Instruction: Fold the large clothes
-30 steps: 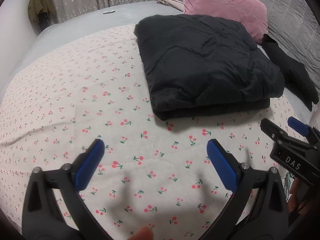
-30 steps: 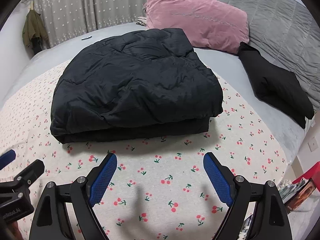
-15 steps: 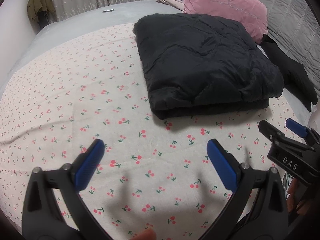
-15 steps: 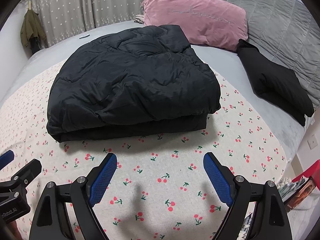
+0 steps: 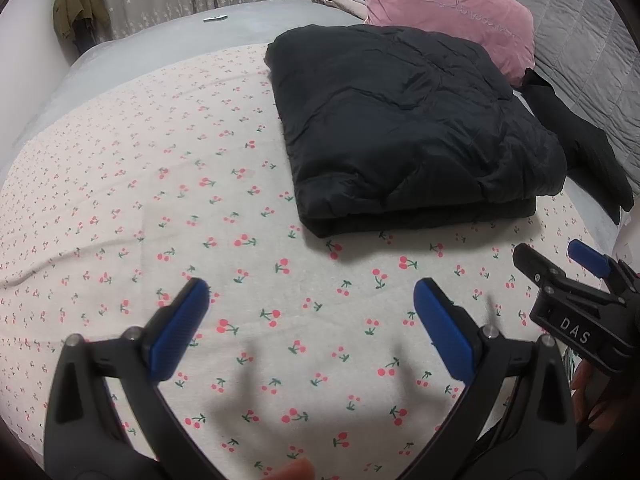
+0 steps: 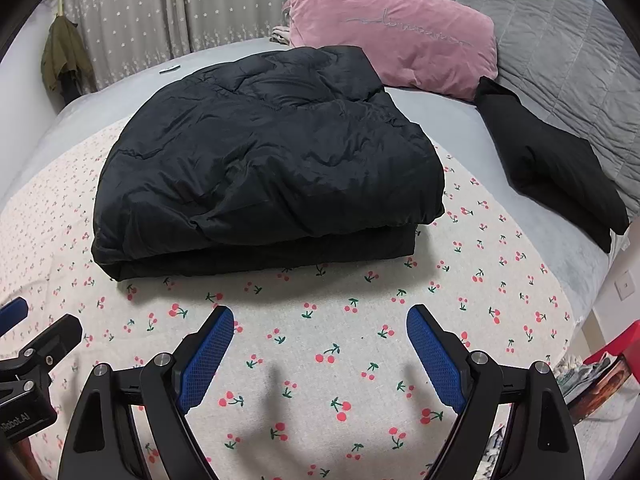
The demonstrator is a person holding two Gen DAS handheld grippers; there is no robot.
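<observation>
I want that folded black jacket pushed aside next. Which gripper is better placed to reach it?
Probably the right gripper: the black jacket lies straight ahead of its open jaws. From the left gripper, also open, the jacket sits off to the right.

Home bedroom. Wide bed [image 6: 568,264] with grey sheet, cherry-print cover [image 6: 360,320] spread over it. Pink velvet pillow [image 6: 400,40] against grey quilted headboard [image 6: 560,40]. Star-patterned curtains [image 6: 160,12] along far wall. Olive jacket [image 6: 60,56] hanging in corner. Wall socket [image 6: 625,287] beside bed.
</observation>
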